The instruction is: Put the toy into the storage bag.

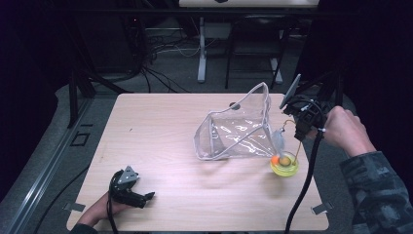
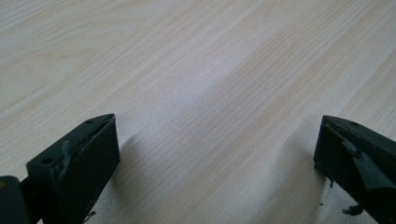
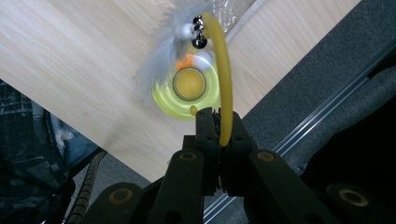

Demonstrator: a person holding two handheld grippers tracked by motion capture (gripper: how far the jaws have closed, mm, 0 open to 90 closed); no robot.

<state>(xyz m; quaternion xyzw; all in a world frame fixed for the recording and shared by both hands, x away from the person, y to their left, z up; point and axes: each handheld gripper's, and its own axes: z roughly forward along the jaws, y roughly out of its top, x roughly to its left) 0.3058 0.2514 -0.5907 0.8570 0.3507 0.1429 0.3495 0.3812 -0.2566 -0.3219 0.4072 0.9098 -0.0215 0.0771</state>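
My right hand-held gripper (image 3: 219,128) has its jaws pressed together, pinching the yellow wand (image 3: 223,70) of a cat toy near its lower end. The wand arches away from the jaws to a small bell (image 3: 199,42) and a tuft of grey feathers (image 3: 161,60) hanging at its tip. Below them sits the toy's round yellow-green base (image 3: 187,93) with an orange ball (image 3: 189,83) in its middle; the feathers cover part of the base, and I cannot tell whether the base rests on the bench (image 3: 70,60) or hangs just above it. In the high view the right hand-held gripper (image 1: 303,127) is off the bench's right edge, with the base (image 1: 285,165) near that edge and the thin wand (image 1: 296,146) hard to make out. Just left of the base lies a clear plastic pouch (image 1: 234,131), its mouth gaping; its far wall is hard to trace through the glare.

My left hand-held gripper (image 1: 139,197) rests near the bench's near left corner, well apart from the toy, my hand partly cut off by the frame. Its jaws are spread wide over bare wood (image 2: 196,93).
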